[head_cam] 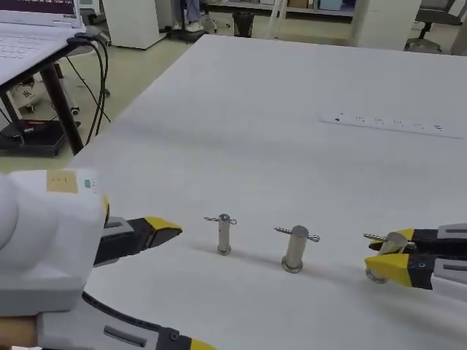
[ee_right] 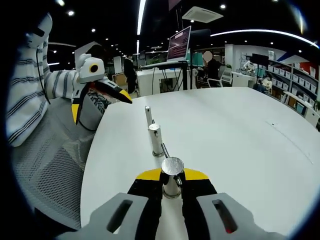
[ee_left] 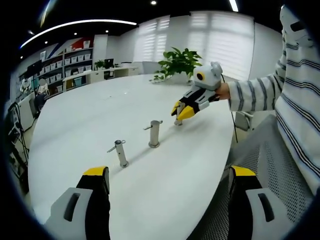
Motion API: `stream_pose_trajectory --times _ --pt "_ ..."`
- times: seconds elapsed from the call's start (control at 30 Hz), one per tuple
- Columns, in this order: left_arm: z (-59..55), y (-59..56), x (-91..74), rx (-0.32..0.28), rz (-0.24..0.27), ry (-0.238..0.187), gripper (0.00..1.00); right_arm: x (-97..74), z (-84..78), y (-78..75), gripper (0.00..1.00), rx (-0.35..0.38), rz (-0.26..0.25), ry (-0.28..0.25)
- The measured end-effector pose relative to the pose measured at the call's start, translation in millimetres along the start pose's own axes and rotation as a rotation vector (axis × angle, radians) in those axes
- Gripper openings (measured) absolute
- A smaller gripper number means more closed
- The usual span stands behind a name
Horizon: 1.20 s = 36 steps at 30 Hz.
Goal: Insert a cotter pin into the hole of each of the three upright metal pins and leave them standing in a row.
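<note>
my right gripper (ee_right: 172,176) has its 2 yellow-tipped black jaws closed on the right-hand silver metal pin (ee_right: 172,168), a short cylinder with a flat round head. i clamp its shaft just below that head. in the head view this pin stands upright with its base down at the white table (head_cam: 292,146). a thin wire cotter pin (head_cam: 373,237) sticks out sideways near its top.

my left gripper (ee_left: 168,171) is wide open and holds nothing. its 2 yellow-tipped jaws are well apart, with bare table between them. in the head view it sits at the near left of the table, pointing toward the row, near the left-hand silver metal pin (head_cam: 224,237) but not touching it.

the 3 pins stand upright in 1 line across the table in front of me. the middle silver metal pin (head_cam: 294,251) is between the other 2, free of both grippers. the left-hand pin carries its own wire cotter pin (head_cam: 217,219) through the top, and so does the middle one, its wire cotter pin (head_cam: 298,234) crossing just under the head.

farther back on the table lies a long white power strip (head_cam: 387,122). an open laptop (head_cam: 29,33) sits on a stand off the table's far left. in the left gripper view my striped sleeve (ee_left: 255,95) reaches to the right gripper, with a green potted plant (ee_left: 182,62) behind it.
</note>
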<state>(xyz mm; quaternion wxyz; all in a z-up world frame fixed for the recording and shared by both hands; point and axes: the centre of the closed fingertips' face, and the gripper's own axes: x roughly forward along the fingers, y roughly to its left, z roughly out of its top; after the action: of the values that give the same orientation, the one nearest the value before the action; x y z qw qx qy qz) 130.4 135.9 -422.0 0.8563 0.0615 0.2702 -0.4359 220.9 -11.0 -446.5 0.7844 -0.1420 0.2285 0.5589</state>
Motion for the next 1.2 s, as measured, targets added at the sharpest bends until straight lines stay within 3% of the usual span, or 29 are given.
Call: stream_pose_trajectory --times 0.3,0.7,0.83,1.2 --pt "-2.8 0.3 -2.3 -0.008 0.014 0.006 0.99 7.6 -1.0 1.3 0.08 -0.008 0.024 0.003" --pt "-7.9 -0.5 -1.1 -0.003 0.015 0.023 0.99 11.2 -9.1 -0.6 0.09 0.000 0.006 0.022" --pt "-6.8 -1.0 -1.0 -0.008 0.014 0.015 0.99 14.1 -17.0 1.1 0.09 -0.003 0.002 0.041" --pt "0.7 0.5 -1.0 0.013 0.027 0.002 0.99 12.6 -17.6 -0.1 0.10 -0.019 -0.013 0.031"
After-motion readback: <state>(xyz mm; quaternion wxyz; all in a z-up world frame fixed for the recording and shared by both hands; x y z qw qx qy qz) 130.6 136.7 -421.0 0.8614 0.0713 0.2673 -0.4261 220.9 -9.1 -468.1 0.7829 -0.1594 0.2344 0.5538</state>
